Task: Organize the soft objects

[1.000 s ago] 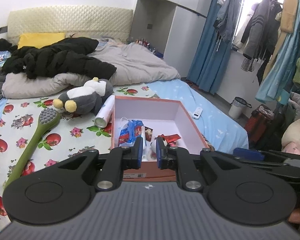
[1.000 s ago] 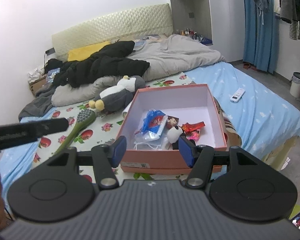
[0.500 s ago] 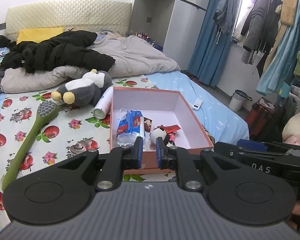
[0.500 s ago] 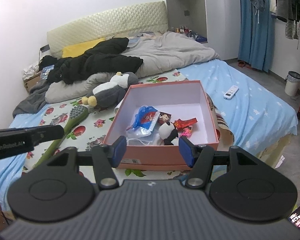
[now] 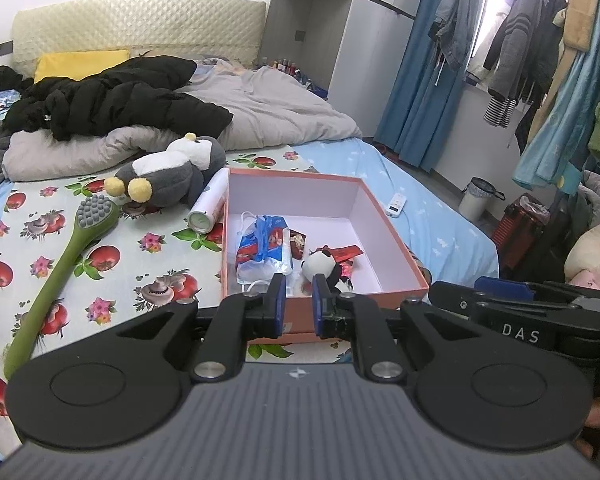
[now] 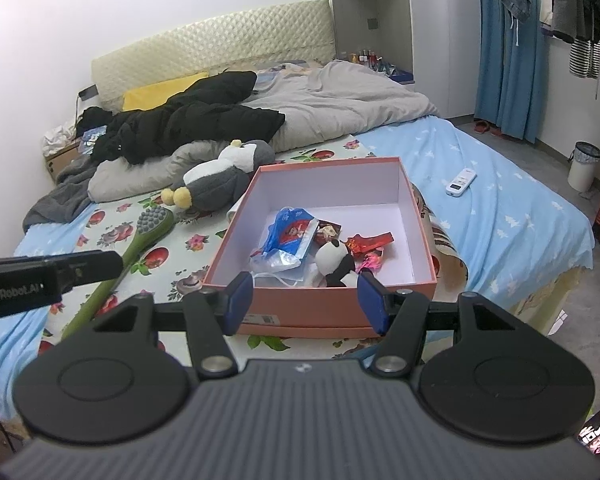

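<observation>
Both grippers pulled back, nothing carried

Your view has drawn back from the pink box (image 6: 320, 316), so the next pick is yet to start. Your left gripper (image 5: 299, 304) sits nearly pressed together, empty; your right gripper (image 6: 306, 300) is spread, empty. The grey penguin plush (image 6: 220, 178) (limp, on its side) lies just beside the box on the bed.
</observation>
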Demonstrator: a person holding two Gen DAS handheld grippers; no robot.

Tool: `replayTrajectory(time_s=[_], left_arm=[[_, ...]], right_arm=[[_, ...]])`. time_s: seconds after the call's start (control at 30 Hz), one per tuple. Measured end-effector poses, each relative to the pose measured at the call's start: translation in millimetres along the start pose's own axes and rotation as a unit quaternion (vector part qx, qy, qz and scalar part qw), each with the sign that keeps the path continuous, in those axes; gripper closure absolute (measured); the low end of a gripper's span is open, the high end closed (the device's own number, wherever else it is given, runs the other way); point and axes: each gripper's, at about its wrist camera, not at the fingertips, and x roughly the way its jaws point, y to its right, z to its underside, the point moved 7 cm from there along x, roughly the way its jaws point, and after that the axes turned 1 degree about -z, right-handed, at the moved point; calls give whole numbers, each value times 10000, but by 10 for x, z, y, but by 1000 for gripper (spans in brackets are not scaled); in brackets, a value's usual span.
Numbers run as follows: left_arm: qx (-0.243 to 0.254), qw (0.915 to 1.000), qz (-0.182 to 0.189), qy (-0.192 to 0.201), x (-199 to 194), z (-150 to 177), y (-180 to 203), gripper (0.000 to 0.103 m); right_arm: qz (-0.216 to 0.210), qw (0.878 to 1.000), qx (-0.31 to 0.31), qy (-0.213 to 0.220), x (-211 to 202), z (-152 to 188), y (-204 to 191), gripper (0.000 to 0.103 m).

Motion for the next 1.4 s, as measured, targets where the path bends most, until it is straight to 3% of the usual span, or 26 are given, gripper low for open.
replayTrajectory(time_s=[0.33, 0.4, 0.43, 0.5, 0.57, 0.63, 0.67, 0.7, 0.77, 1.4], left_arm=[[-50, 10000, -3, -49, 43, 11, 13, 86], [-85, 9999, 11, -68, 60, 14, 12, 69], [-111, 9999, 15, -69, 69, 13, 6, 54], [-182, 9998, -16, -5, 71, 6, -19, 46], [-197, 9998, -34, -16, 77, 4, -32, 32], [-184, 9998, -72, -25, 80, 8, -41, 21], [-174, 9998, -98, -16, 80, 8, -44, 15], [-160, 9998, -113, -11, 84, 6, -45, 13], [-187, 9998, -91, -24, 90, 0, -51, 7], [-65, 9991, -344, -258, 194, 32, -43, 2]], right_arm=[[34, 10000, -3, -29, 8, -6, 20, 42], [25, 10000, -36, -48, 14, -8, 18, 42], [19, 10000, -51, -55, 14, -8, 18, 42], [27, 10000, -58, -49, 15, -9, 21, 42], [82, 9999, -73, -13, 13, -26, 44, 42], [100, 9999, -72, -14, 28, -38, 64, 35], [114, 9999, -60, -4, 33, -44, 83, 21], [140, 9999, -45, 25, 36, -48, 102, 13], [228, 9997, -15, 29, 48, -56, 144, 14], [168, 9998, 120, 27, 68, -49, 197, 14]])
